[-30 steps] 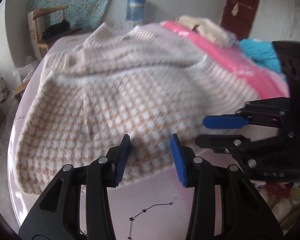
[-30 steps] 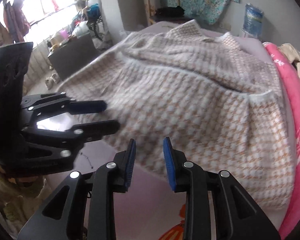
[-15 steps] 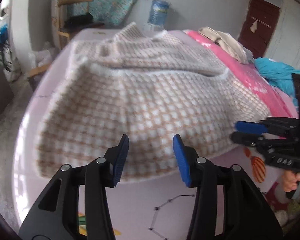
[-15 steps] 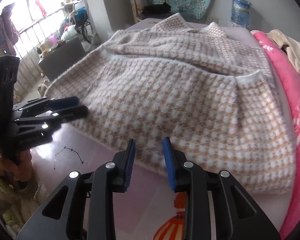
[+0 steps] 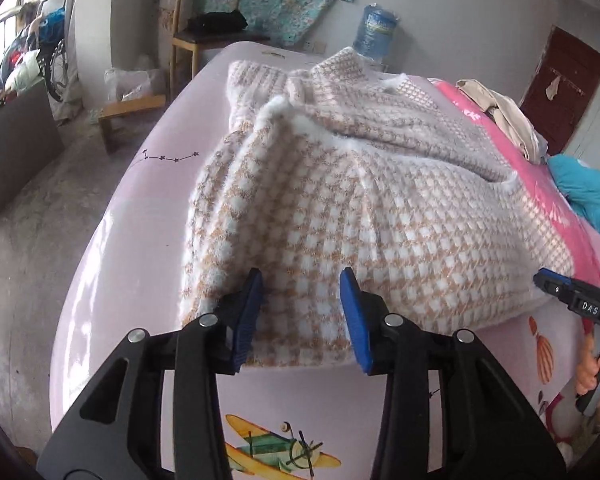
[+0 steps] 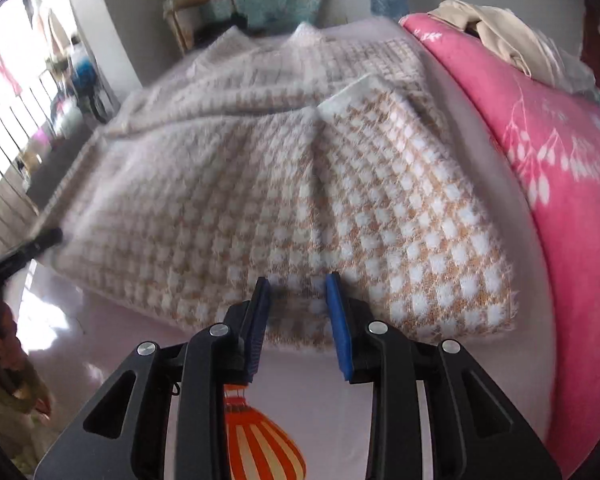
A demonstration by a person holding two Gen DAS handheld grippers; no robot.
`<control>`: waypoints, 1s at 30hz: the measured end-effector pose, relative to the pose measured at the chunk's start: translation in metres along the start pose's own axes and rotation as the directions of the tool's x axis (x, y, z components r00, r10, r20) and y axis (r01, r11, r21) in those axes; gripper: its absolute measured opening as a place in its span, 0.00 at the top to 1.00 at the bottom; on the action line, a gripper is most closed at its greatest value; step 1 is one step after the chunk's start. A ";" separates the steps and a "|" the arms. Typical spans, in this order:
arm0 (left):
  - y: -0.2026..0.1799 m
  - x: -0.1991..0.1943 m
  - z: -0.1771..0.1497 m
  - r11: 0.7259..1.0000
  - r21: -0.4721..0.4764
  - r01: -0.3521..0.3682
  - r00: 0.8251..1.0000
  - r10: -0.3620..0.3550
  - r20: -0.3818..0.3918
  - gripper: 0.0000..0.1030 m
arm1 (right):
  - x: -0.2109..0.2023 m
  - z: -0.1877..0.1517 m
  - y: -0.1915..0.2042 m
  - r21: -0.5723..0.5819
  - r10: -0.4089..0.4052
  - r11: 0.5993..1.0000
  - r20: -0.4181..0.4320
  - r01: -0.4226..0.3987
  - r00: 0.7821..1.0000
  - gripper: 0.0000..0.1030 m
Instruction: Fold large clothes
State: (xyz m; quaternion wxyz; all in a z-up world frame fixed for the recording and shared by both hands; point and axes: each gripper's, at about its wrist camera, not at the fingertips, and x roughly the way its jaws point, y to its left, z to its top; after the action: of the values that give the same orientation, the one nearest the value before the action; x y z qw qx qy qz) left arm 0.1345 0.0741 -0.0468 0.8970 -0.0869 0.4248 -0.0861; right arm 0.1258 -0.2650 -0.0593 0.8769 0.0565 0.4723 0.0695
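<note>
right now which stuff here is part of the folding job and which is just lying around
Part of the job:
checked knit sweater
left gripper, jaws closing around its hem
right gripper

Lying about:
pink blanket
beige clothes
water jug
wooden chair

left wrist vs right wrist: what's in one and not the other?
Left wrist only: an airplane print on the pink sheet, a star-line print, a dark red door, a blue cloth, and the hand holding the right tool.

Right wrist only: a balloon print and a bright barred window.

Both: the checked sweater lying on the bed, the pink blanket, the beige clothes, the wooden chair and the water jug. The left tool is closing over the sweater's near hem.
</note>
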 end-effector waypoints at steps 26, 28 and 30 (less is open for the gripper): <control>-0.080 0.029 0.044 0.988 0.140 0.067 0.998 -0.068 0.005 0.56 | 0.020 0.065 0.060 -0.122 0.124 0.986 0.056 -0.116 0.991 0.65; -0.080 0.051 0.040 0.990 0.138 0.025 0.998 -0.018 -0.057 0.54 | 0.044 0.060 0.060 -0.121 0.136 0.983 0.001 -0.135 0.991 0.65; -0.078 0.051 0.041 0.992 0.117 0.049 0.998 -0.043 -0.053 0.54 | 0.041 0.062 0.059 -0.109 0.156 0.982 -0.009 -0.156 0.988 0.64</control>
State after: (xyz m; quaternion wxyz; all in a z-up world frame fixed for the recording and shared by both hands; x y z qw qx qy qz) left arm 0.1916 -0.0093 -0.0414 0.8872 -0.0412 0.4396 -0.1339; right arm 0.1957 -0.2020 -0.0497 0.8704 0.0453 0.4621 0.1639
